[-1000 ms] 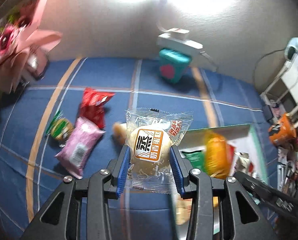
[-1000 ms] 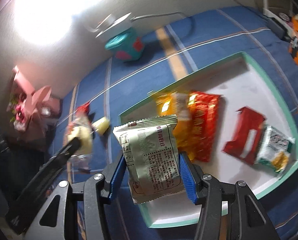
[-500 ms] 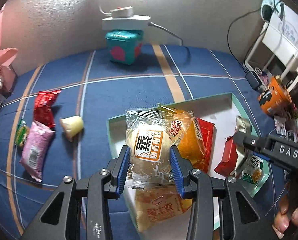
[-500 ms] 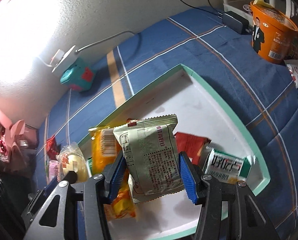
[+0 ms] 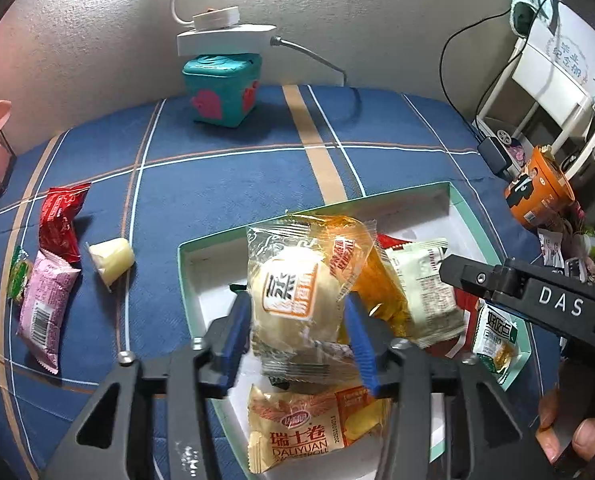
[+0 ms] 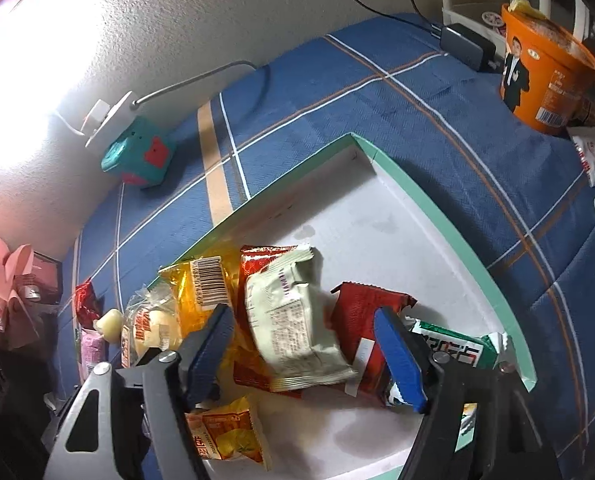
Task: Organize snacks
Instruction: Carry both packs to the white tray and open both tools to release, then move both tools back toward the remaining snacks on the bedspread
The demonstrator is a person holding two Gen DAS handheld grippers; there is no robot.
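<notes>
Snacks are collecting in the shallow white mint-rimmed cardboard tray (image 6: pixel 437 204), both grippers releasing over it. Right gripper (image 6: pixel 305 354), jaws just opening wide, is dropping the pale green foil packet (image 6: pixel 293 328); left gripper (image 5: pixel 299 338), opening, is freeing the clear-wrapped round cake (image 5: pixel 297 300).

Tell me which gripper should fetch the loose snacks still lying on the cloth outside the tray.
Left, probably. The jelly cup, red packet and pink packet lie on the left gripper side of the tray; the right gripper hangs over the tray.
</notes>
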